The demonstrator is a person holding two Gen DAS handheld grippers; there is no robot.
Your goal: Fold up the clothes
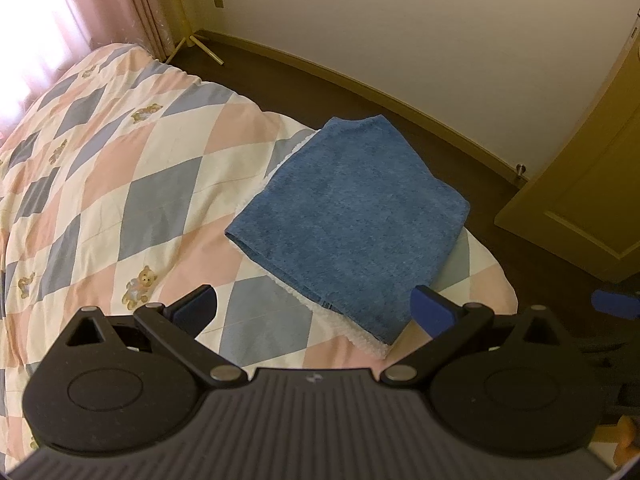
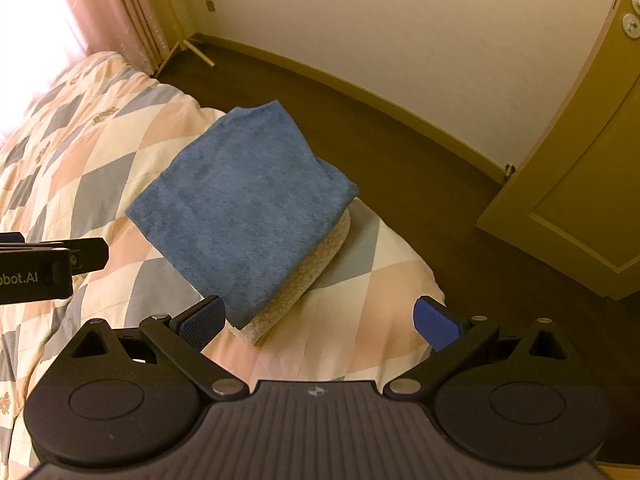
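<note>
A blue garment (image 1: 348, 216) with a white fleecy lining lies folded into a neat rectangle near the corner of the bed; it also shows in the right wrist view (image 2: 240, 208). My left gripper (image 1: 316, 308) is open and empty, held just above the garment's near edge. My right gripper (image 2: 320, 316) is open and empty, its left finger (image 2: 204, 316) close to the garment's near corner without holding it. The left gripper also shows at the left edge of the right wrist view (image 2: 52, 264).
The bed (image 1: 120, 184) has a diamond-patterned quilt in pink, blue and cream with teddy bears. Dark floor (image 2: 360, 120) runs beyond the bed's corner. A yellow door (image 2: 580, 200) stands at the right, a curtain (image 1: 120, 4) and a stand's legs (image 1: 196, 42) at the back left.
</note>
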